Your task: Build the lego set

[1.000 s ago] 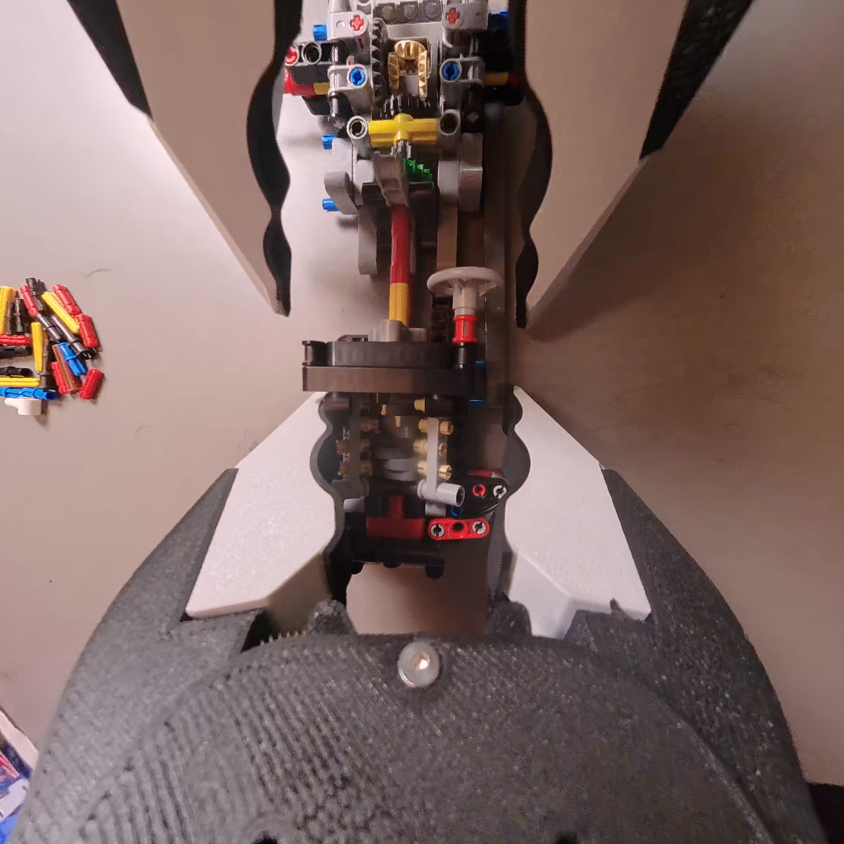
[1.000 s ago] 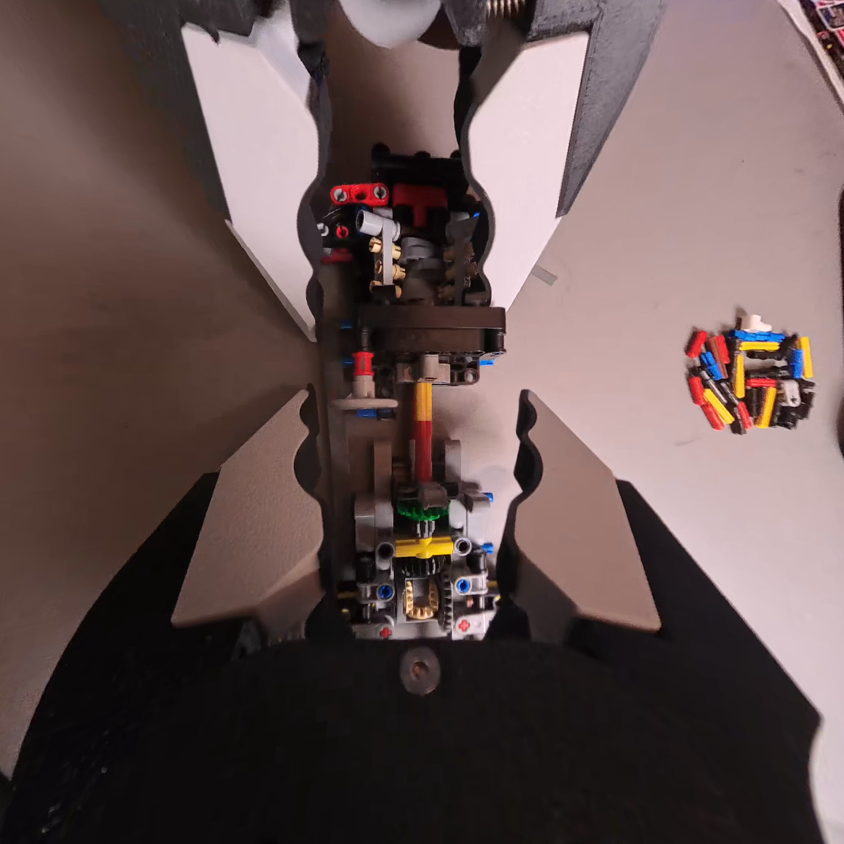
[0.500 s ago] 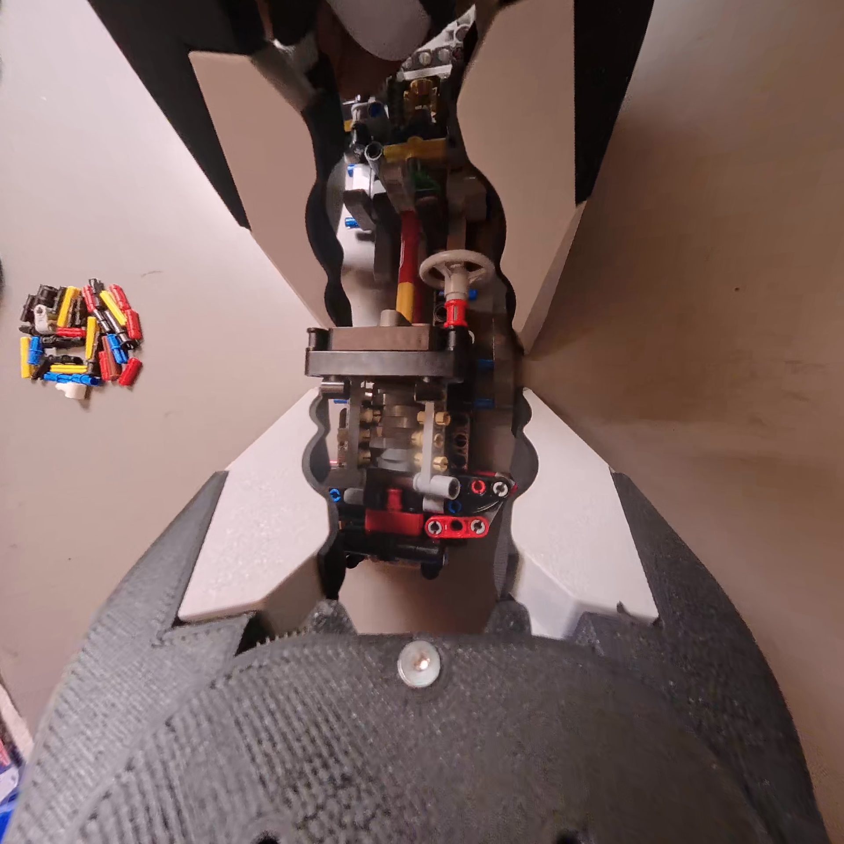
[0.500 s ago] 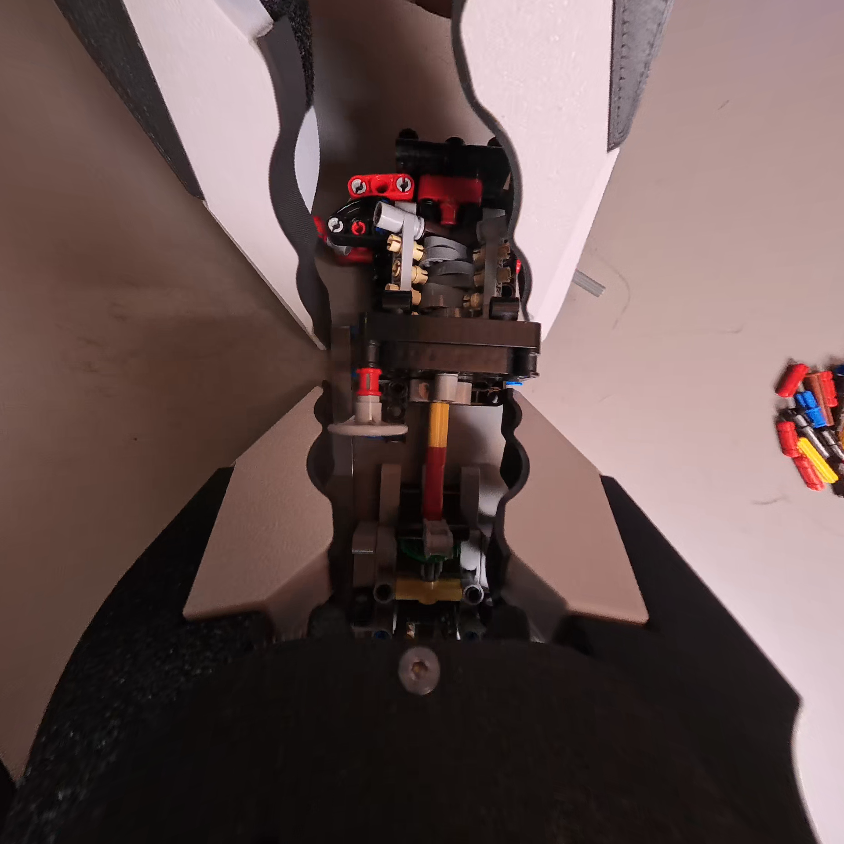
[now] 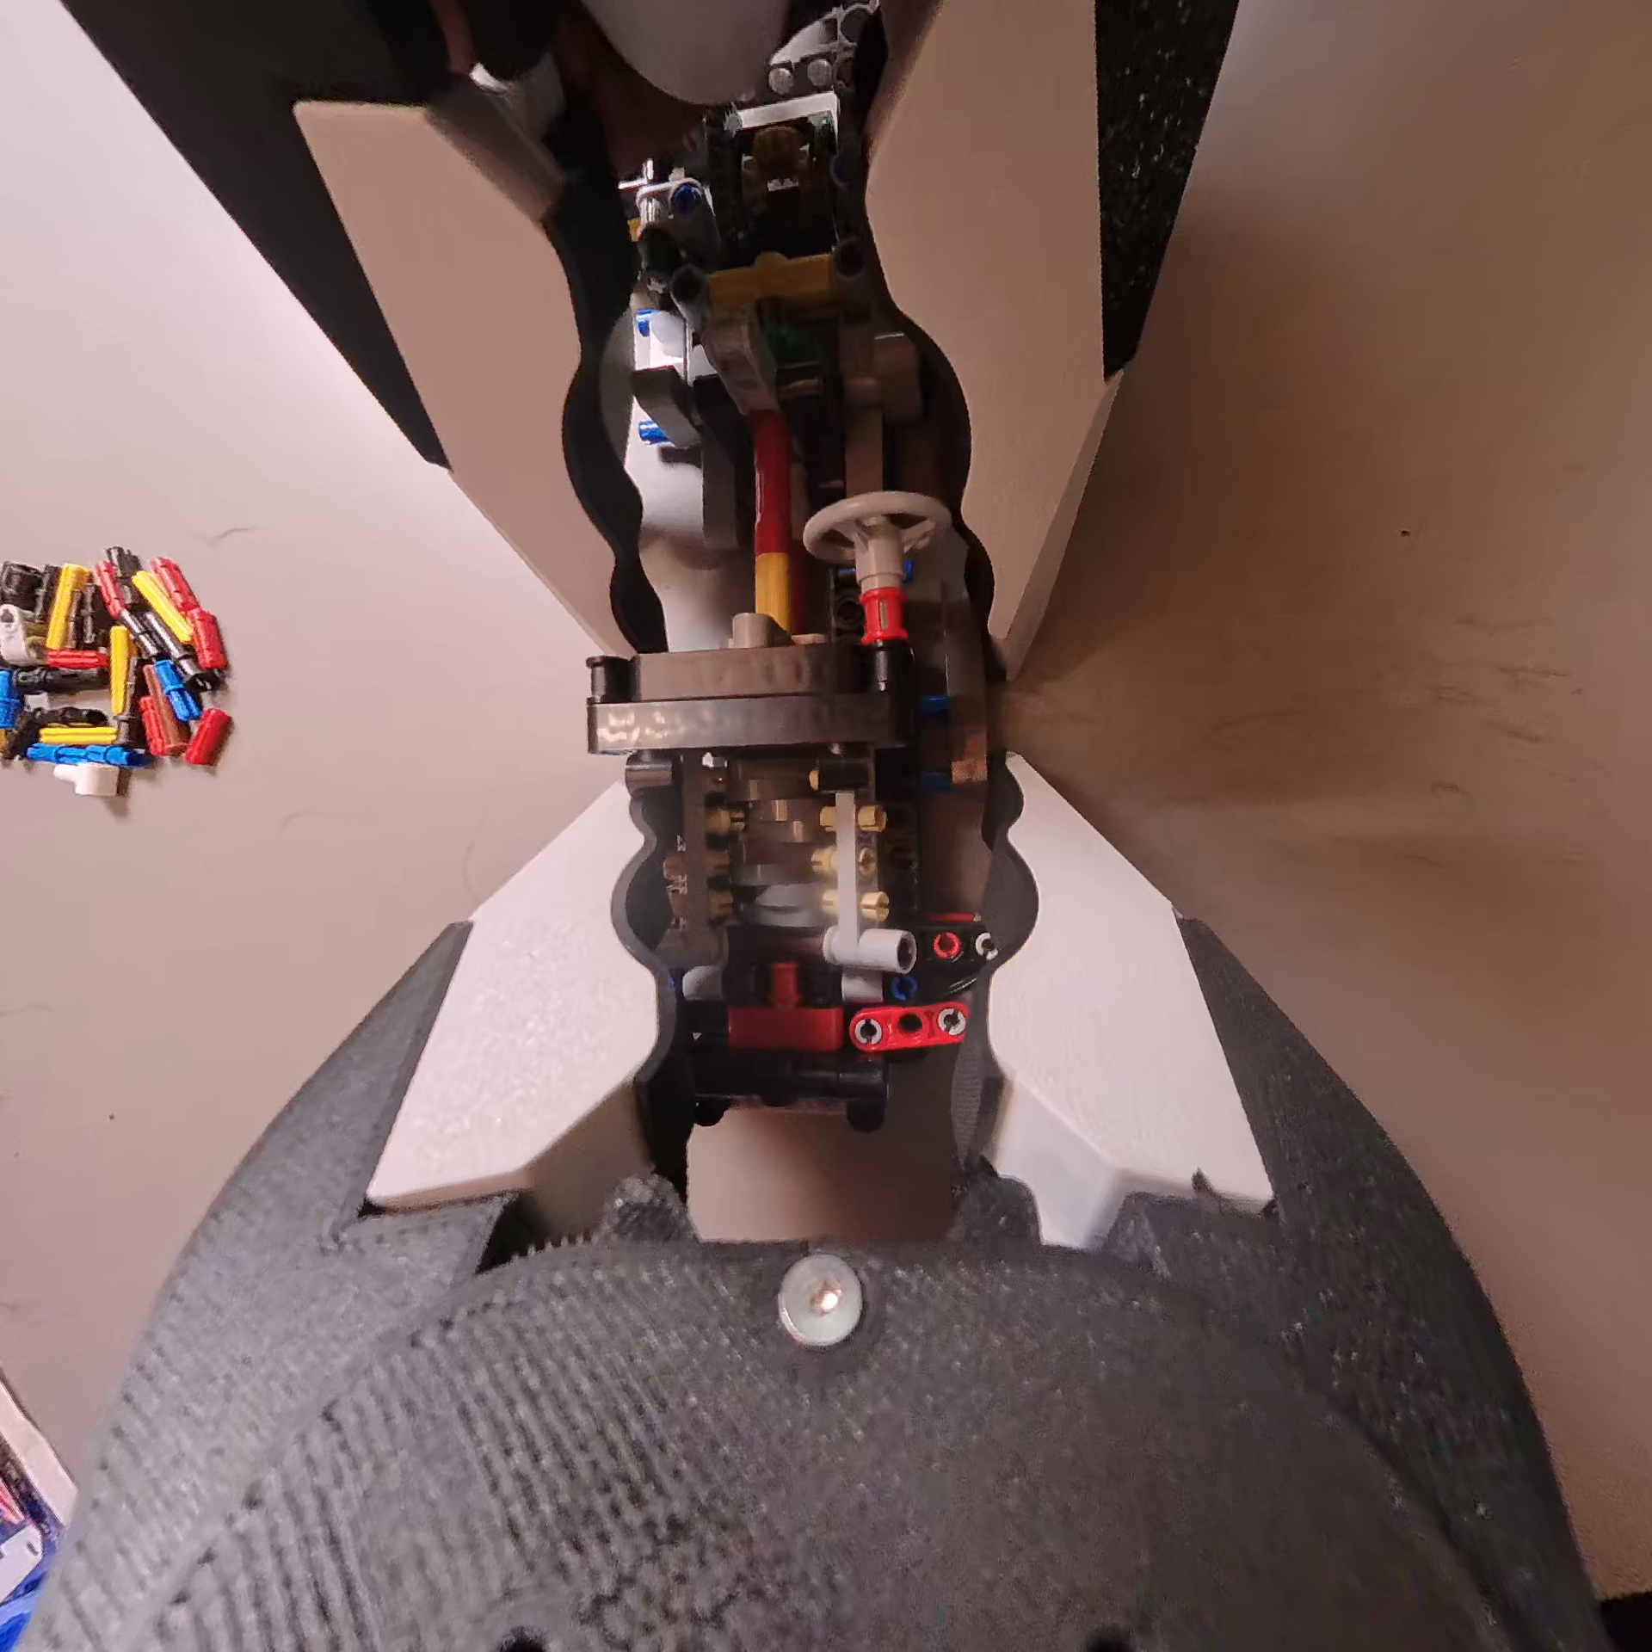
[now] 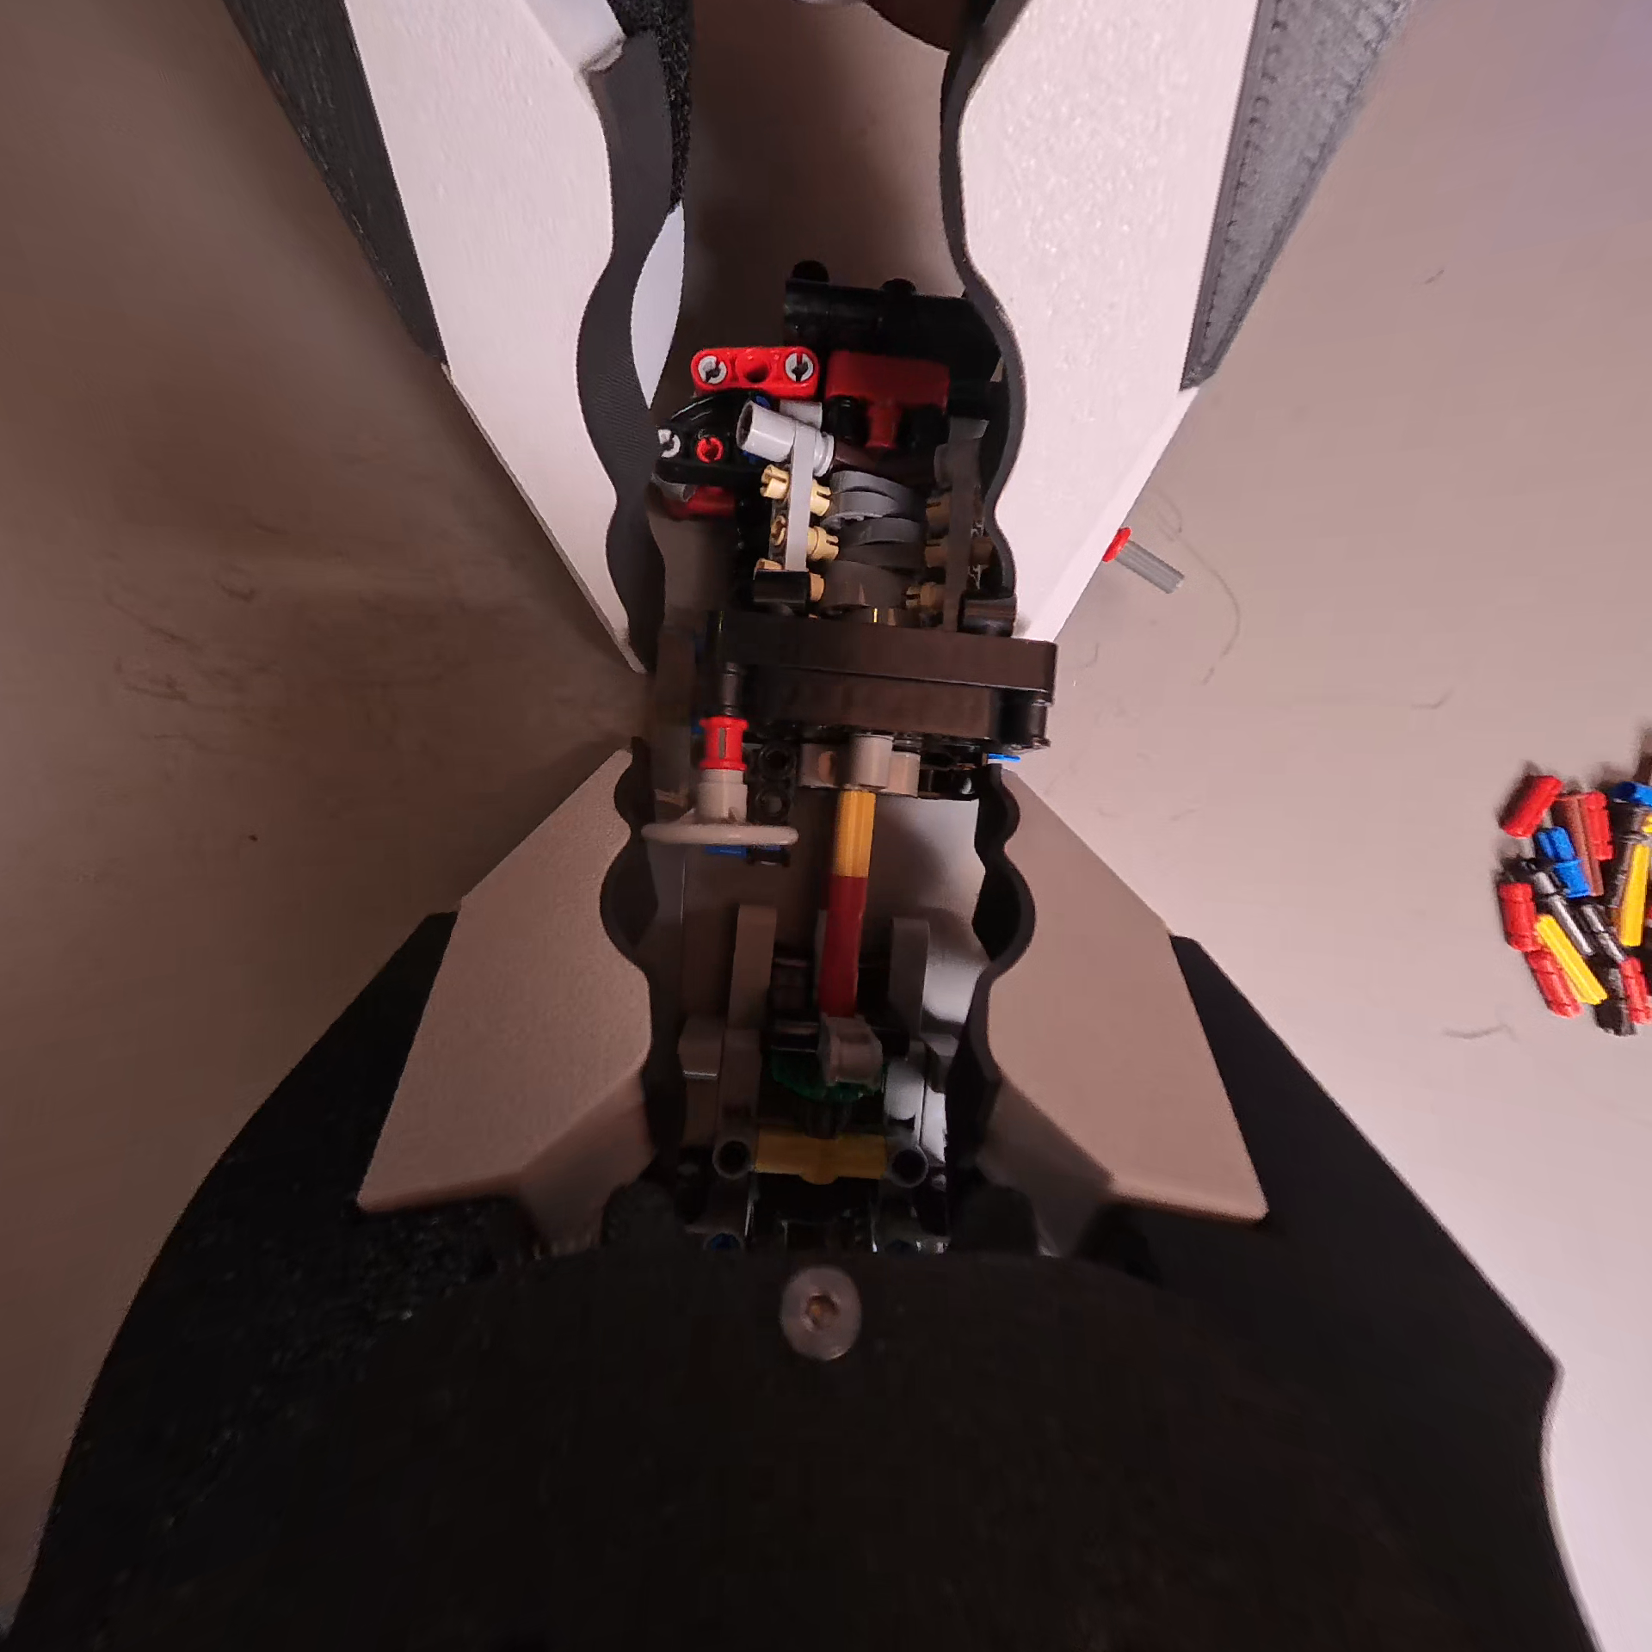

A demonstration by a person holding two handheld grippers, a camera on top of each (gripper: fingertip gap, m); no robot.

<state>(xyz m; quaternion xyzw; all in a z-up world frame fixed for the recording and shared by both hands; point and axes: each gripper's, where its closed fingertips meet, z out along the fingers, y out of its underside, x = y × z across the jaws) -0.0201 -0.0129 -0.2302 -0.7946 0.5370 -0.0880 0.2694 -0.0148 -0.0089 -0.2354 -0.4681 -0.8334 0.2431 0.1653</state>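
Observation:
A long lego model (image 5: 760, 706) with a black frame, a red and yellow axle and a grey steering wheel (image 5: 874, 523) lies between both grippers. My left gripper (image 5: 813, 778), with white fingers, is shut on the engine end with the red beams. My right gripper (image 6: 813, 769), with beige fingers, faces it and straddles the gear end of the model (image 6: 885, 679). Its jaws stand on both sides, with a strip of table showing on one side. The two grippers' fingertips almost meet at the black frame. The right gripper also shows in the left wrist view (image 5: 809, 644).
A pile of small red, yellow, blue and black pins (image 5: 116, 670) lies on the pale table (image 5: 313, 894), and shows in the right wrist view (image 6: 1582, 912). A loose grey axle with a red end (image 6: 1149, 563) lies beside the left gripper's finger. A printed sheet (image 5: 18, 1520) is at the table's edge. My left and right fingertips are right by each other.
My right gripper has slid forward along the model until its fingertips reach the left gripper's tips. Its jaw width looks unchanged. The left gripper kept its hold.

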